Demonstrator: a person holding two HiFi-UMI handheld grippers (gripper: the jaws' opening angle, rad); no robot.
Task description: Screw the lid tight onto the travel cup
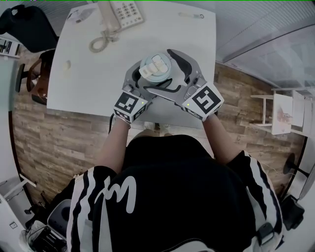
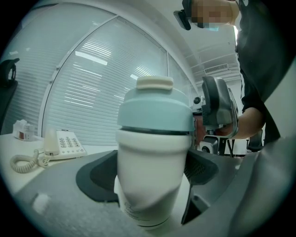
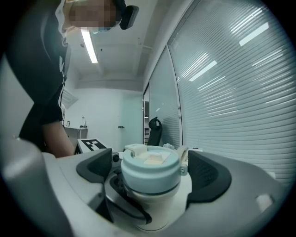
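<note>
Pale-teal lid [image 3: 150, 162] sits on cream travel cup [image 2: 148, 152], by the white table's [image 1: 88, 83] near edge. Left gripper [image 2: 150, 178] clamps the cup body. Right gripper [image 3: 150, 178] jaws flank the lid, gap showing. Print [image 2: 132, 214] low on cup: unreadable. Telephone [image 1: 123, 12] at far edge.

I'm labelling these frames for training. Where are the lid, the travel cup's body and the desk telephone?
lid [image 3: 149, 174], right gripper view, on its pale blue side wall.
travel cup [image 2: 150, 176], left gripper view, on the white body below the lid.
telephone [image 1: 125, 11], head view, on its keypad.
</note>
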